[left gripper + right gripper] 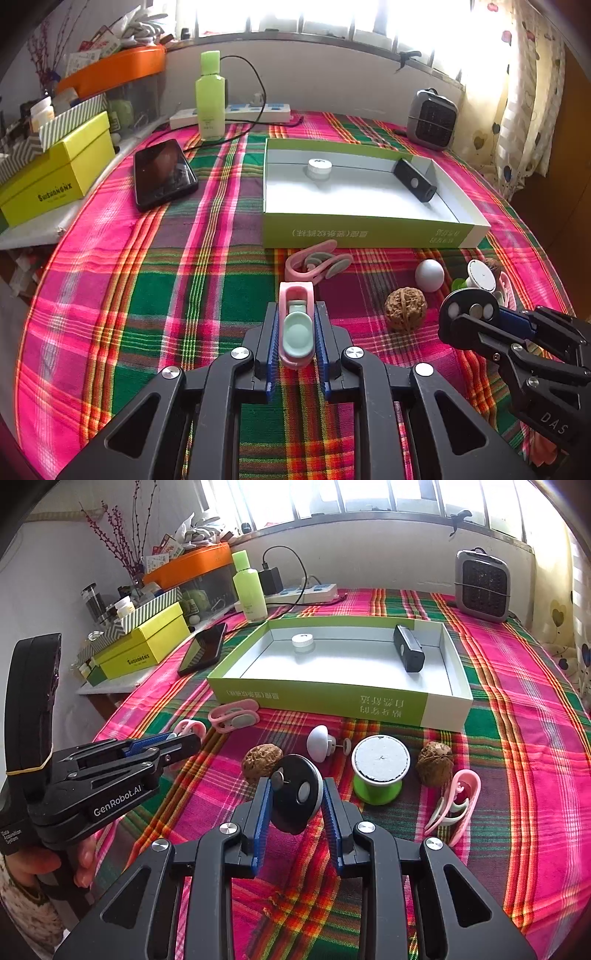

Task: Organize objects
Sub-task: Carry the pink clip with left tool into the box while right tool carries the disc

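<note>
Before box: both grippers clamped, clip, disc.

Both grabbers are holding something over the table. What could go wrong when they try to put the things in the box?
1. The black disc is pinched only at its edges by the right gripper, so it might slip out.
2. The pink clip sticks out past the left gripper and could catch the box wall.
3. A bumped walnut might roll away.
</note>
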